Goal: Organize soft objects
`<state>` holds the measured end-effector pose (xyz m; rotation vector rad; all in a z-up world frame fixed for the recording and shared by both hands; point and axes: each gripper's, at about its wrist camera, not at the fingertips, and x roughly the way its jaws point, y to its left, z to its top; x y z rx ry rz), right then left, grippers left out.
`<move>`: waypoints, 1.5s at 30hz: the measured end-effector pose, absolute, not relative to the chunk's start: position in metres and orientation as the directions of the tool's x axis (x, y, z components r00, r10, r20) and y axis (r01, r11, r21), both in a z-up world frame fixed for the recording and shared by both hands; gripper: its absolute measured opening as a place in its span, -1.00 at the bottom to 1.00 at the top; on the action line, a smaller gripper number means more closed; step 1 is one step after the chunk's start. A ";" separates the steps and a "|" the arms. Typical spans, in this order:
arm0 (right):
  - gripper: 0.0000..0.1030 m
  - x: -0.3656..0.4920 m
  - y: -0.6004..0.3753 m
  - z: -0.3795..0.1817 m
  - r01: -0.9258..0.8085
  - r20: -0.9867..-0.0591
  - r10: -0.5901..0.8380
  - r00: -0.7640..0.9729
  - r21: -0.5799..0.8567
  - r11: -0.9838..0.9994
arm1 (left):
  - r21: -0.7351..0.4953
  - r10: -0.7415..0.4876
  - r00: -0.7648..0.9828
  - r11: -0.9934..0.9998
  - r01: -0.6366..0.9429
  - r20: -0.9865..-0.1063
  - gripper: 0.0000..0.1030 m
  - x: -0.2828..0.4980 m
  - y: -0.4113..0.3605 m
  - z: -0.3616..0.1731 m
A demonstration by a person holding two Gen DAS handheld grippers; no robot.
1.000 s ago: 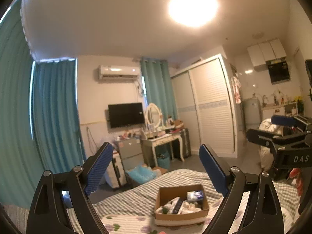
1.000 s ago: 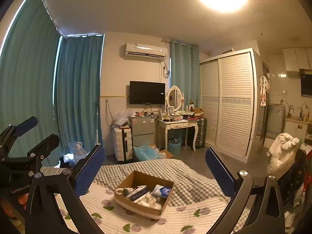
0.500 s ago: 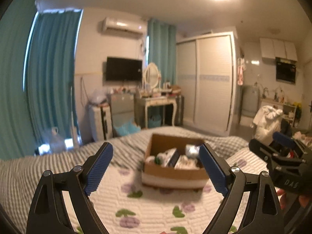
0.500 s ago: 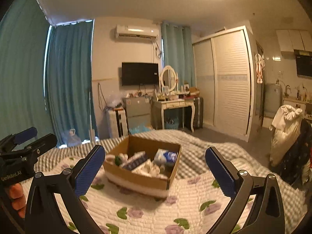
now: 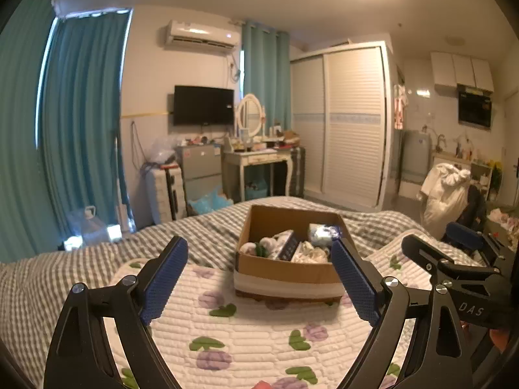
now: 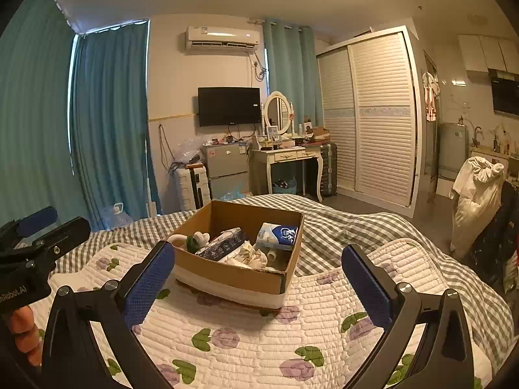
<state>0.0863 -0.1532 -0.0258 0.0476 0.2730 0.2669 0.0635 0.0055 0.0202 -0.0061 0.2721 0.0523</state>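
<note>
An open cardboard box point(image 5: 285, 269) point(image 6: 227, 278) sits on a white quilted floral mat point(image 5: 246, 334) point(image 6: 292, 334) on the bed. It holds several soft items: a blue-and-white tissue pack point(image 6: 277, 233), a dark wipes pack point(image 6: 223, 244), a white plush point(image 6: 194, 240) and crumpled cloth point(image 6: 248, 256). My left gripper point(image 5: 259, 272) is open and empty, held above the mat in front of the box. My right gripper point(image 6: 259, 278) is open and empty, also in front of the box. Each gripper shows at the edge of the other's view.
A grey checked bedspread point(image 6: 340, 223) covers the bed around the mat. Beyond the bed stand a dressing table point(image 6: 285, 159), a small fridge point(image 6: 225, 168), a suitcase point(image 6: 191, 188), teal curtains point(image 6: 107, 123) and a white wardrobe point(image 6: 369, 116). A chair with clothes point(image 6: 476, 201) stands at the right.
Both grippers have tilted downward and moved closer to the bed, so the box and floral mat now fill more of each view. Both stay open and empty.
</note>
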 end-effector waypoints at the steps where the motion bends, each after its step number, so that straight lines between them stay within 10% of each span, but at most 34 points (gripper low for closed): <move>1: 1.00 0.086 -0.154 -0.026 -0.254 -0.257 0.268 0.928 0.085 0.963 | 0.007 0.058 0.961 0.998 -0.058 -0.271 0.77 0.064 0.004 0.020; 45: 1.00 0.082 -0.153 -0.031 -0.240 -0.272 0.255 0.928 0.087 0.967 | 0.013 0.052 0.953 0.999 -0.050 -0.298 0.77 0.067 0.007 0.006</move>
